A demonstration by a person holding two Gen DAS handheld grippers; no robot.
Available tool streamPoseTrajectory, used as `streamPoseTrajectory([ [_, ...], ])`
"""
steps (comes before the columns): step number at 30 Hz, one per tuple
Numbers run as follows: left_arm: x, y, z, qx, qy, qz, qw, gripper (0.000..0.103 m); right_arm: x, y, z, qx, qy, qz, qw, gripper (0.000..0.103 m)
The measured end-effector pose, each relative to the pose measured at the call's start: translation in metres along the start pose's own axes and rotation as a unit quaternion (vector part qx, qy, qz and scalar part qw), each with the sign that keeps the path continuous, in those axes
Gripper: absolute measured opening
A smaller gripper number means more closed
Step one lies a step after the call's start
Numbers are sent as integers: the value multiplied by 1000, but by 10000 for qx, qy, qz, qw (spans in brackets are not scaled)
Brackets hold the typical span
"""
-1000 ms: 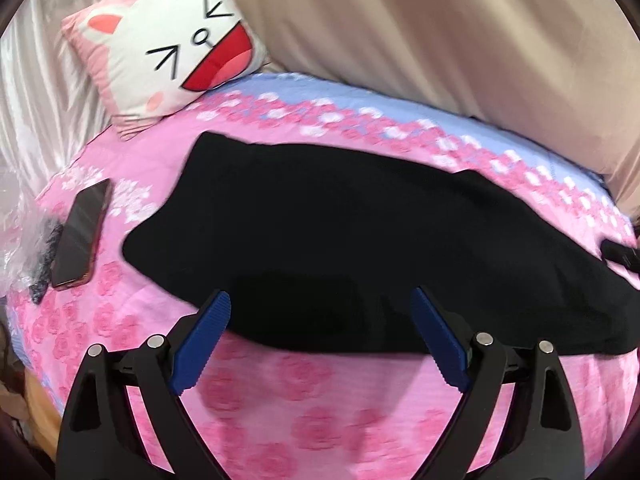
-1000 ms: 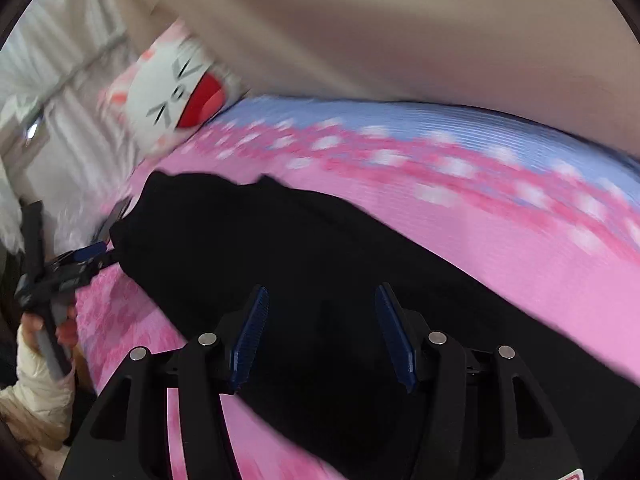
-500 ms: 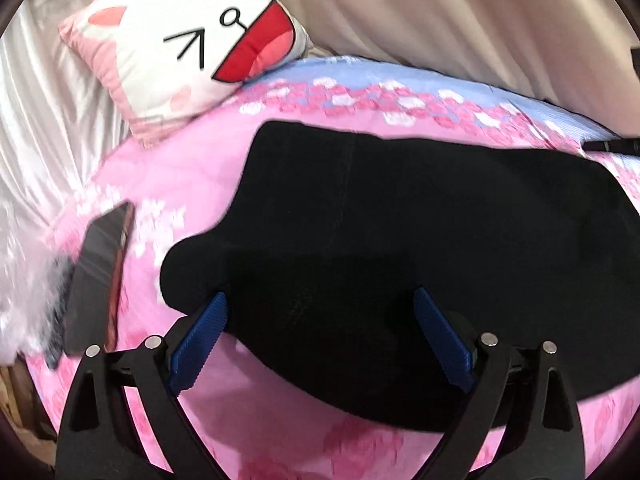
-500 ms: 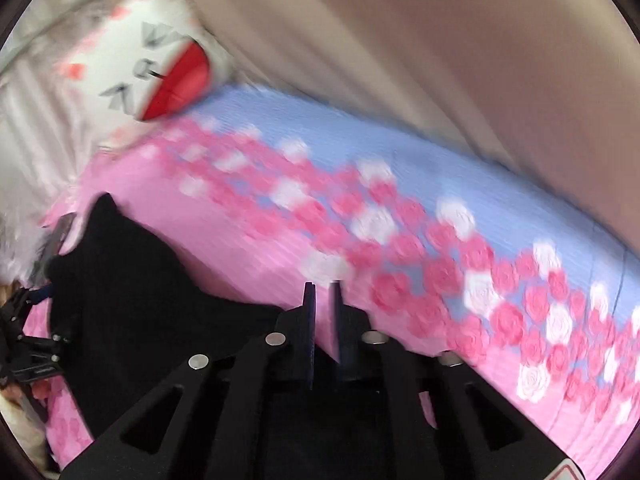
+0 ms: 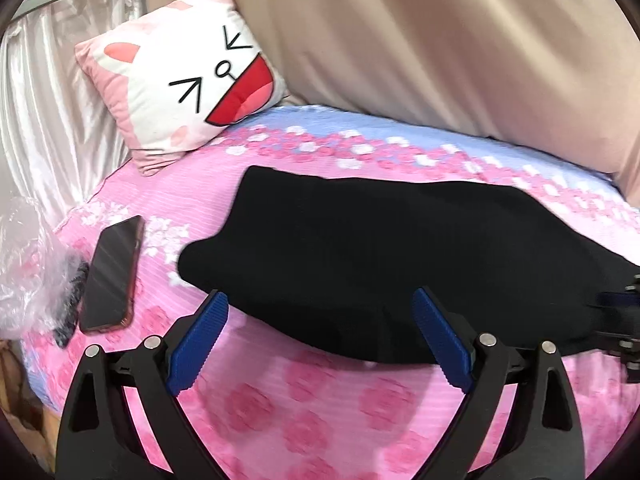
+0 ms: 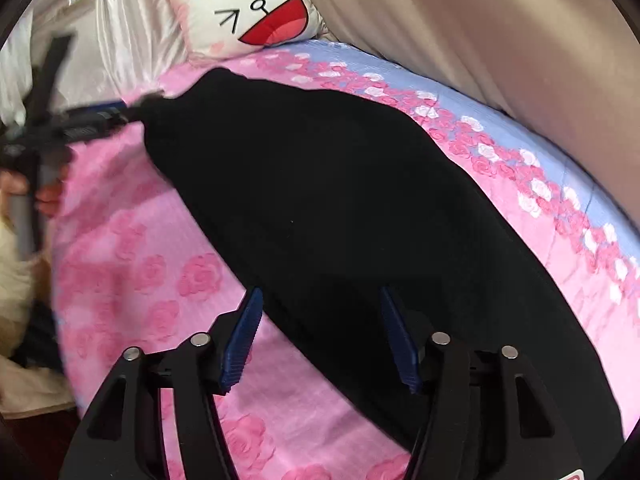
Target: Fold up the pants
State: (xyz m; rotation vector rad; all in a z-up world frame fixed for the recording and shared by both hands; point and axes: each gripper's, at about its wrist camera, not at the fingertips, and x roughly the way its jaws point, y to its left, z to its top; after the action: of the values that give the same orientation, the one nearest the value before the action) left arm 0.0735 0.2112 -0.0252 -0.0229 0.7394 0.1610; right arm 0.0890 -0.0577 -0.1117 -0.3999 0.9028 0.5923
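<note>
The black pants (image 5: 392, 256) lie flat on the bed (image 5: 320, 396), spread lengthwise across its pink rose-print sheet, nearer the far edge with the blue band than the near edge. One end reaches toward the head of the bed, where a cat-face pillow (image 5: 188, 84) leans in the far corner against a silvery curtain (image 5: 52, 100) and a beige drape (image 5: 440, 40).

The left claw (image 5: 320, 340) hovers at the near long edge of the pants, jaws spread wide and gripping nothing; the blue pads (image 5: 198, 342) straddle the hem of the cloth, with pink sheet showing below them. In the right wrist view this same claw appears blurred at the left, its tip at the corner of the pants nearest the pillow; whether it touches the cloth there cannot be told.

The right claw (image 6: 322, 340) is also released, its jaws apart above the near edge of the pants toward the foot of the bed, one pad over pink sheet and the other over black cloth. In the left wrist view it shows only as a dark part at the right border.

A phone (image 5: 114, 274) lies face up near the bed's left edge, well apart from the pants, just beside a crumpled clear plastic bag (image 5: 28, 264).
</note>
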Motion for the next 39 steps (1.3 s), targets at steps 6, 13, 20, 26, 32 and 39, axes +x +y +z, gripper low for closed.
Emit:
streamPoseTrajectory([
  [6, -26, -10, -3, 130, -116, 111, 9998, 92, -17, -12, 21, 389, -109, 520, 9978, 9],
  [13, -23, -14, -4, 96, 1, 184, 9998, 96, -8, -32, -19, 483, 421, 615, 9960, 24],
  [20, -23, -49, -7, 392, 70, -33, 9992, 96, -117, -127, -112, 2369, -1109, -481, 9640, 50],
  [26, -21, -101, -7, 626, 18, -338, 9975, 96, -196, -238, -217, 3816, -999, -2421, 8865, 50],
  [32, -16, -151, -10, 838, 118, -504, 9951, 96, -204, -335, -283, 4657, -755, -2372, 8492, 50],
  [39, -9, -191, -10, 1124, 204, -462, 9924, 96, -161, -344, -256, 4005, -338, -2427, 8829, 66],
])
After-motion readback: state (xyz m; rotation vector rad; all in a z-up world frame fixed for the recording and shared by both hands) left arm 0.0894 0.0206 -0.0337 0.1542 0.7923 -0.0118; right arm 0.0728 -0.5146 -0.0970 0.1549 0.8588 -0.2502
